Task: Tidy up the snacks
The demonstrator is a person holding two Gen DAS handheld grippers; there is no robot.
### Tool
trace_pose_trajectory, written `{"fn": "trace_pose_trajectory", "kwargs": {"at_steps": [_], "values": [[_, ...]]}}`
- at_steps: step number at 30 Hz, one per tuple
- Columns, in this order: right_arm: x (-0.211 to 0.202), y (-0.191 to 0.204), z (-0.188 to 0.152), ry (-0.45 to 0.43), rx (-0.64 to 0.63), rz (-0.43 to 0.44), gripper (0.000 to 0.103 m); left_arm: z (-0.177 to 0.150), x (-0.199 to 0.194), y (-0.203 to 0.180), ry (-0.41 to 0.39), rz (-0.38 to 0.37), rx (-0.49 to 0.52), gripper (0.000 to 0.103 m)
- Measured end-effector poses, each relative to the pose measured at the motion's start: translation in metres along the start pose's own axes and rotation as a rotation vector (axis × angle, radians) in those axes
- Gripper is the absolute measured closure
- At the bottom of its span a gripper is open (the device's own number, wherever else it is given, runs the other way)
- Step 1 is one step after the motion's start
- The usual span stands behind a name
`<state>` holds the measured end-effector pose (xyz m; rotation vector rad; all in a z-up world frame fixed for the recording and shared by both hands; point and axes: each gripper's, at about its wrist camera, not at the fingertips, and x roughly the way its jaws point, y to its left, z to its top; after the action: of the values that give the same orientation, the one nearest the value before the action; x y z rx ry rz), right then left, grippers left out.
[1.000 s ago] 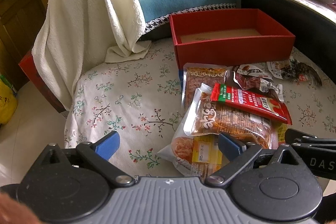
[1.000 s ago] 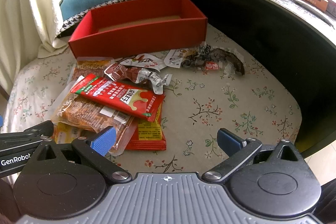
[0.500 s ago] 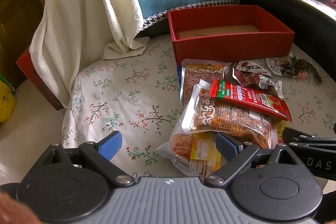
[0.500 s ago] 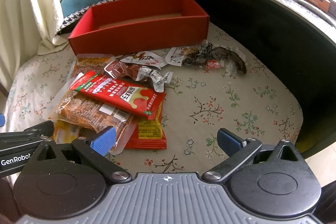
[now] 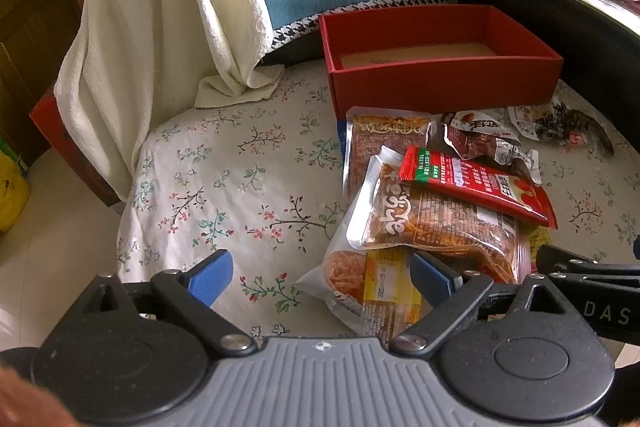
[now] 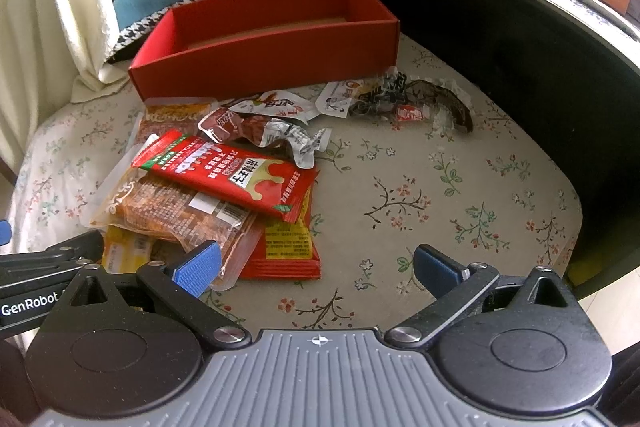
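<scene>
One red box (image 6: 264, 61), upper centre, empty. Snack packets (image 6: 224, 179) heaped centre-left, seven or so. Left gripper (image 5: 320, 275), right gripper (image 6: 316, 263): both spread, nothing grasped.

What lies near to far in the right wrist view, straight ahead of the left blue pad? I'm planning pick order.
Clear packet of orange strips → red sachet → crumpled silver wrapper → red box.

— What am I seeing on my feed?
— Matt red cardboard box (image 5: 440, 83), glossy plastic snack packets (image 6: 224, 179) that crinkle.
— And under them?
— Floral printed cloth on the surface (image 6: 440, 187); a rough cream towel (image 5: 160, 7) hangs behind.
</scene>
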<state>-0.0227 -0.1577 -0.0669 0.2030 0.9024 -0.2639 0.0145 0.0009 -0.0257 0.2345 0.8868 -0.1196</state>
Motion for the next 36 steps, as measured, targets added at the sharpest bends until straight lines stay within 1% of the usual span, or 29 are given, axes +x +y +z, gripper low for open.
{"fn": "trace_pose_trajectory", "kwargs": {"at_steps": [6, 10, 15, 21, 23, 25, 27, 28, 29, 30, 31, 32, 33, 34, 35, 36], "values": [[-0.001, 0.0, 0.0, -0.009, -0.004, 0.0, 0.0, 0.0, 0.0, 0.001, 0.001, -0.006, -0.005, 0.014], [-0.007, 0.002, 0.002, -0.06, -0.054, -0.008, 0.0, 0.001, -0.001, 0.005, 0.008, -0.04, -0.022, 0.013], [-0.012, 0.0, 0.004, -0.072, -0.061, -0.002, 0.0, 0.002, -0.003, 0.007, 0.012, -0.071, -0.032, 0.013], [-0.029, 0.001, 0.013, -0.135, -0.08, -0.013, 0.0, 0.007, -0.009, 0.015, -0.008, -0.106, -0.06, 0.013], [-0.046, -0.001, 0.022, -0.192, -0.08, 0.009, 0.0, 0.01, -0.015, 0.021, -0.036, -0.122, -0.081, 0.013], [-0.075, 0.001, 0.032, -0.318, -0.115, 0.038, 0.0, 0.014, -0.028, 0.028, -0.104, -0.129, -0.106, 0.012], [-0.109, 0.005, 0.036, -0.505, -0.184, 0.043, 0.0, 0.017, -0.04, 0.035, -0.182, -0.118, -0.139, 0.009], [-0.118, 0.003, 0.038, -0.57, -0.203, 0.052, 0.0, 0.018, -0.043, 0.039, -0.206, -0.122, -0.157, 0.007], [-0.117, -0.003, 0.04, -0.573, -0.168, 0.095, 0.0, 0.018, -0.042, 0.043, -0.213, -0.13, -0.172, 0.006], [-0.104, -0.013, 0.044, -0.492, -0.094, 0.172, 0.0, 0.018, -0.04, 0.045, -0.204, -0.137, -0.183, 0.006], [-0.084, -0.02, 0.048, -0.333, -0.029, 0.217, 0.0, 0.019, -0.035, 0.045, -0.185, -0.14, -0.184, 0.006], [-0.064, -0.027, 0.05, -0.196, 0.041, 0.244, 0.0, 0.018, -0.03, 0.045, -0.158, -0.137, -0.174, 0.006], [-0.047, -0.033, 0.05, -0.107, 0.11, 0.264, 0.002, 0.018, -0.024, 0.043, -0.135, -0.134, -0.163, 0.006], [-0.034, -0.039, 0.048, -0.057, 0.17, 0.28, 0.003, 0.017, -0.019, 0.041, -0.111, -0.138, -0.15, 0.006], [-0.027, -0.041, 0.048, -0.044, 0.189, 0.274, 0.003, 0.017, -0.015, 0.038, -0.087, -0.15, -0.135, 0.006], [-0.027, -0.04, 0.05, -0.053, 0.171, 0.256, 0.002, 0.017, -0.012, 0.036, -0.074, -0.161, -0.124, 0.006]]}}
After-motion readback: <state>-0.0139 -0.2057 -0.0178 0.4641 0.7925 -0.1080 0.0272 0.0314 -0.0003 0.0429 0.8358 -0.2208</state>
